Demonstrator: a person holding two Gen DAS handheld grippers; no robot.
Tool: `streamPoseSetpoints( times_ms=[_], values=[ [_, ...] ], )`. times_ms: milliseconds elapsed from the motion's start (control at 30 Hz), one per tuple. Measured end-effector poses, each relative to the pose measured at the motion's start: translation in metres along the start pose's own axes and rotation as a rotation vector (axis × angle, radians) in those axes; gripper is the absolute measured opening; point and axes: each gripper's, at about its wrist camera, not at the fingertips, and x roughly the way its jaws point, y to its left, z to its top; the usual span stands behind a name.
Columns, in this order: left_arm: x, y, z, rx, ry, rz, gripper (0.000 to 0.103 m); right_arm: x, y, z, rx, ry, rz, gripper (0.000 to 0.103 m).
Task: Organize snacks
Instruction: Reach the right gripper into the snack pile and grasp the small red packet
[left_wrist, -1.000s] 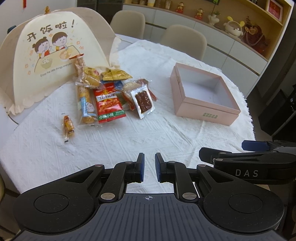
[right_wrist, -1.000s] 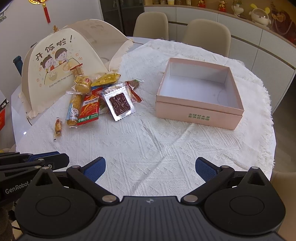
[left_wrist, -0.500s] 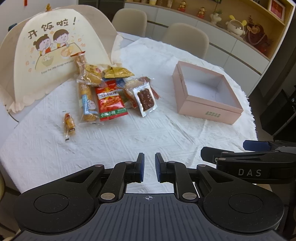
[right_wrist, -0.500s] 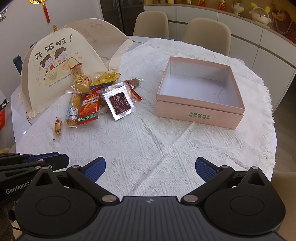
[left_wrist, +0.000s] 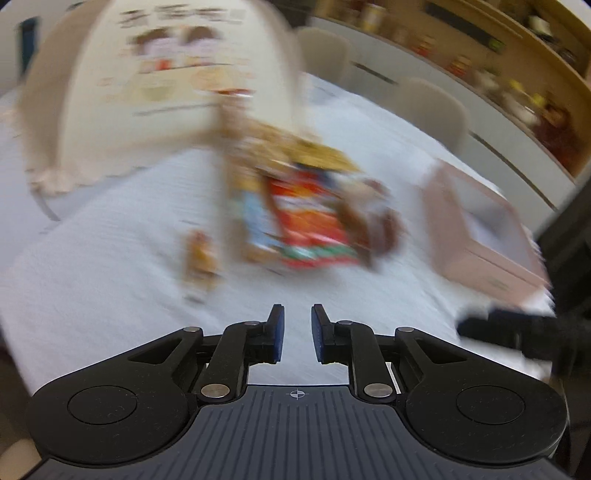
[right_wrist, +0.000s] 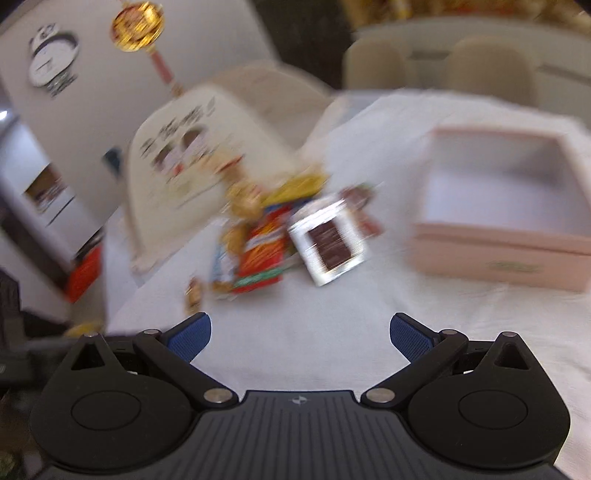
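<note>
Both views now smearing with motion blur, sharp half a second ago; snack pile (left_wrist: 306, 206) looming larger in the left view. Left gripper (left_wrist: 296, 332) jaws opening from nearly closed, nothing between them. Right gripper (right_wrist: 300, 334) gaping wide, empty. Snacks lying heaped, glossy crinkled wrappers, on the white textured tablecloth (right_wrist: 332, 306), between the domed fabric food cover (right_wrist: 192, 158) and the square pink cardboard box (right_wrist: 506, 236).
</note>
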Motion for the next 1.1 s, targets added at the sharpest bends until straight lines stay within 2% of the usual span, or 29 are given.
streamPoseSetpoints(
  times_ms=[67,100,167,233,333,433,533,633,733,800,867,967,1100],
  values=[
    [0.011,0.021,0.020,-0.049,-0.019,0.009,0.019,0.023,0.011,0.003,-0.084,0.060,-0.048,0.103],
    [0.018,0.031,0.034,-0.075,-0.042,0.006,0.019,0.037,0.014,0.000,-0.135,0.069,-0.114,0.103],
    [0.035,0.047,0.065,-0.120,-0.081,-0.009,0.019,0.054,0.014,-0.004,-0.178,0.077,-0.168,0.103],
    [0.058,0.063,0.101,-0.173,-0.106,-0.034,0.019,0.065,0.006,-0.004,-0.159,0.106,-0.180,0.103],
    [0.098,0.078,0.148,-0.230,-0.119,-0.061,0.019,0.071,0.002,0.005,-0.183,0.087,-0.180,0.103],
    [0.132,0.087,0.181,-0.277,-0.148,-0.052,0.019,0.083,0.003,0.018,-0.248,0.079,-0.181,0.103],
    [0.156,0.090,0.203,-0.293,-0.169,-0.030,0.020,0.098,-0.005,0.020,-0.224,0.112,-0.172,0.103],
    [0.170,0.081,0.213,-0.264,-0.173,-0.072,0.021,0.103,-0.013,0.011,-0.184,0.140,-0.168,0.103],
    [0.183,0.059,0.212,-0.146,-0.158,-0.085,0.021,0.103,-0.013,0.008,-0.193,0.129,-0.175,0.103],
    [0.191,0.044,0.207,-0.074,-0.117,-0.095,0.022,0.104,-0.013,0.008,-0.189,0.131,-0.180,0.103],
    [0.201,0.032,0.201,-0.024,-0.023,-0.132,0.029,0.103,-0.014,0.009,-0.176,0.132,-0.176,0.103],
    [0.198,0.021,0.191,0.006,0.048,-0.146,0.029,0.104,-0.015,0.013,-0.148,0.137,-0.172,0.103],
    [0.189,0.026,0.177,-0.032,0.111,-0.232,0.027,0.109,-0.011,0.019,-0.190,0.190,-0.183,0.103]
  ],
)
